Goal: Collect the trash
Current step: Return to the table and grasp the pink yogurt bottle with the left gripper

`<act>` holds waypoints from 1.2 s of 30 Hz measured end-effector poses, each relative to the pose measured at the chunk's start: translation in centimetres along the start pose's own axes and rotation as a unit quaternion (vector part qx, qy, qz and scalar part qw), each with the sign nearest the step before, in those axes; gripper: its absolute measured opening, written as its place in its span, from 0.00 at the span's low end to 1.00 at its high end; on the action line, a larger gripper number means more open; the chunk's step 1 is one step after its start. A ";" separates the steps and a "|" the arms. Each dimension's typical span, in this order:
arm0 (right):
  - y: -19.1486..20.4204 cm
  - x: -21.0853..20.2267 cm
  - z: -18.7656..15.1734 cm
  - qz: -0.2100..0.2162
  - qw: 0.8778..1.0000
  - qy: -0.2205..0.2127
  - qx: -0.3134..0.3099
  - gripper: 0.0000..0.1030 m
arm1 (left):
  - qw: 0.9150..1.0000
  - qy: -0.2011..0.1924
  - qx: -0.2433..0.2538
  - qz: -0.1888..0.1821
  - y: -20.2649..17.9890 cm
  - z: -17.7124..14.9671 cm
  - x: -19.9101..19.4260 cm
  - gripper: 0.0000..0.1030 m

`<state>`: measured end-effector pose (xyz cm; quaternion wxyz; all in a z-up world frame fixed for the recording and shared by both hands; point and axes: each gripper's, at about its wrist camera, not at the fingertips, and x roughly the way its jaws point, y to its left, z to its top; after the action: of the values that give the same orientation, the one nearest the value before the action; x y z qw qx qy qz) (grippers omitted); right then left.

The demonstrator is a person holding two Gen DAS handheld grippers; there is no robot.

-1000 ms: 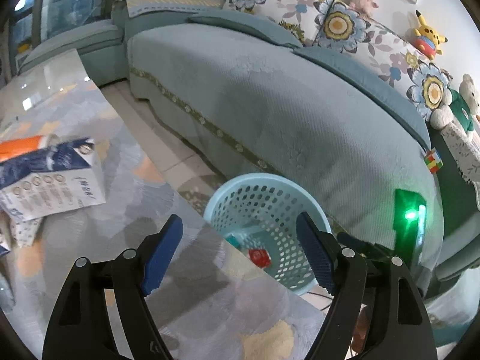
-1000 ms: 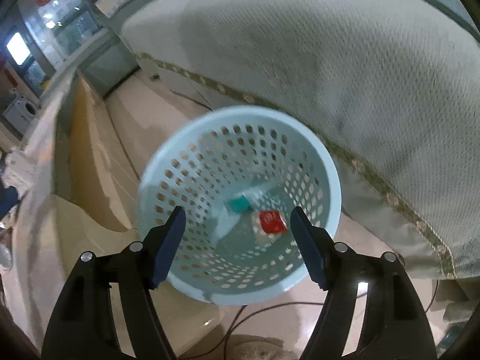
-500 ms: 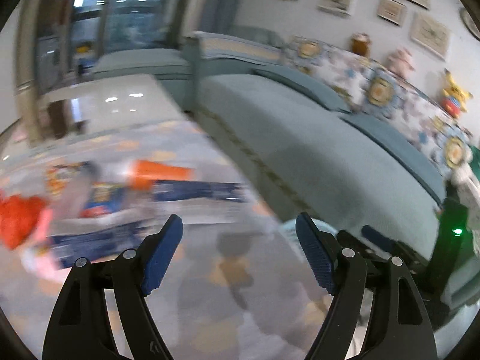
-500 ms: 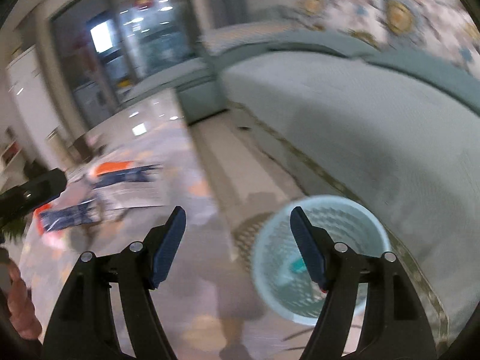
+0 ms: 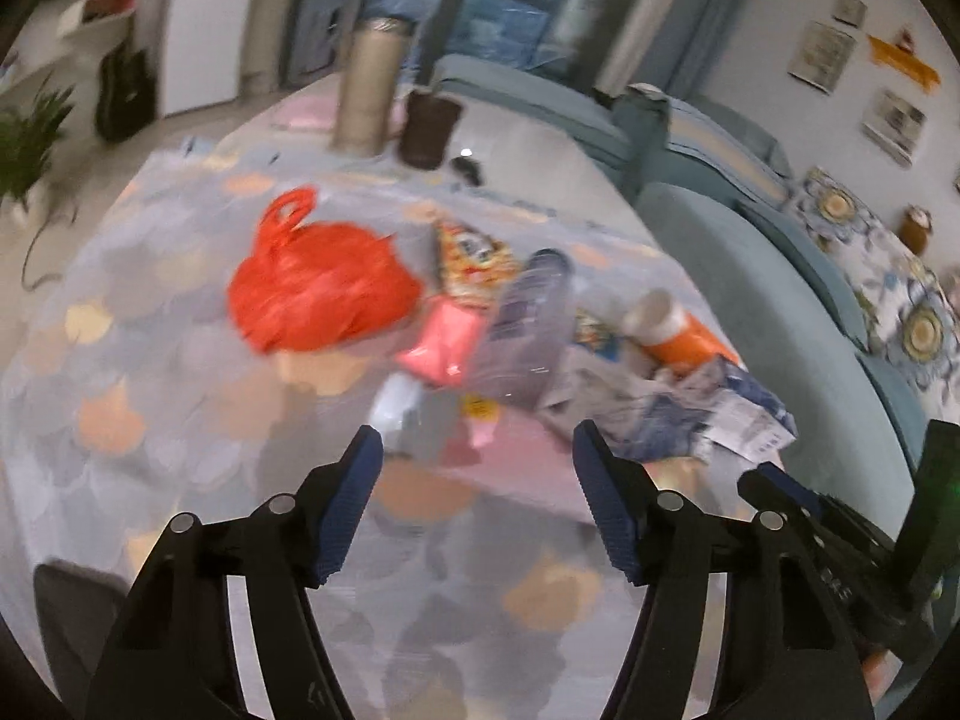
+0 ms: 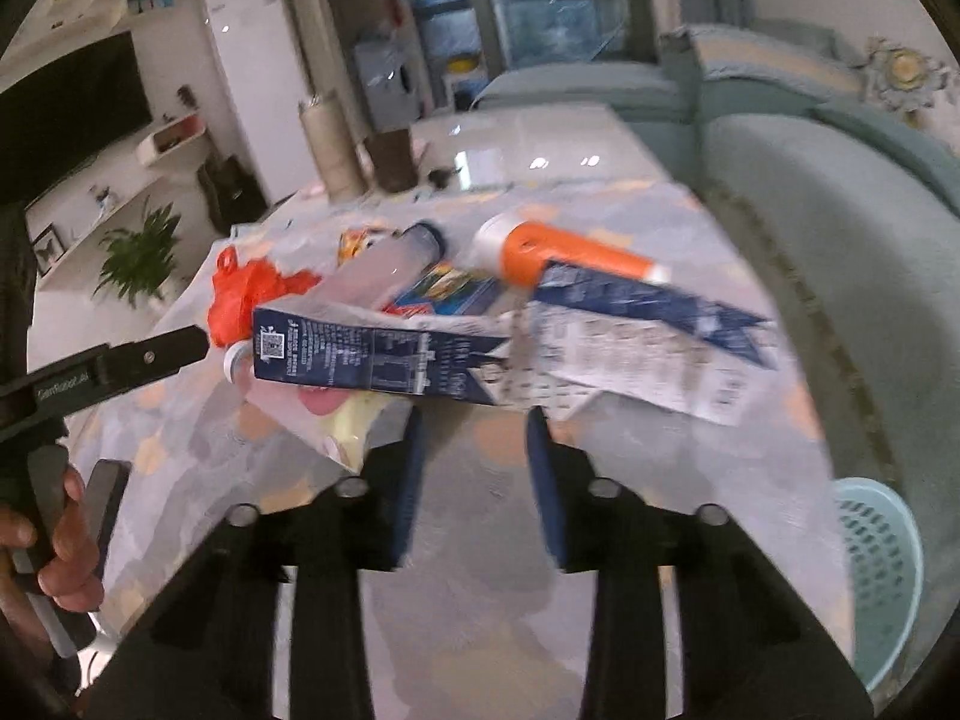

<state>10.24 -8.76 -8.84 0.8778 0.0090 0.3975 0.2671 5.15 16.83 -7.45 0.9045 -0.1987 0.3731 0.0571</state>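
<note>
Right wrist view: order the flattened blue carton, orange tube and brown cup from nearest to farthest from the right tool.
1. Flattened blue carton, just ahead of the right tool, slightly left.
2. Orange tube, behind it, to the right.
3. Brown cup, at the table's far end.

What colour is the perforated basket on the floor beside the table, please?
Light blue basket, clearest in the right wrist view.

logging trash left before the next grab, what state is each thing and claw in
left claw: open, nothing between its fingers
right claw: narrowed, jaws just closing, empty
red plastic bag: crumpled on the table
orange tube: lying on its side
blue carton: flattened, lying down
clear plastic bottle: lying down
blue basket: upright on the floor
</note>
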 end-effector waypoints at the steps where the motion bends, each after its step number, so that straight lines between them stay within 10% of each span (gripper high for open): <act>1: 0.1 1.0 0.3 -0.008 1.000 0.008 -0.003 0.24 | 1.000 0.001 -0.004 0.001 0.2 -0.3 0.1 0.62; 11: 2.9 5.0 0.3 0.014 0.998 0.043 -0.054 0.23 | 0.999 0.011 -0.031 -0.010 2.3 -0.7 0.9 0.62; 20: 8.8 4.0 -1.5 0.176 0.976 0.073 -0.107 0.23 | 0.998 0.016 -0.059 0.006 3.1 -0.8 1.3 0.76; 28: 4.3 1.4 -1.1 0.147 0.986 0.049 -0.056 0.23 | 0.994 0.066 -0.062 0.063 2.3 -0.7 4.8 0.80; 36: 2.4 3.2 0.9 0.125 0.990 0.058 0.021 0.60 | 0.994 0.081 -0.045 0.053 2.9 -1.0 5.0 0.58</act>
<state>11.49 -5.00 -9.88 0.8124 0.0617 0.4491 0.3668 7.34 18.82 -12.48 0.8570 -0.2231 0.4523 0.1055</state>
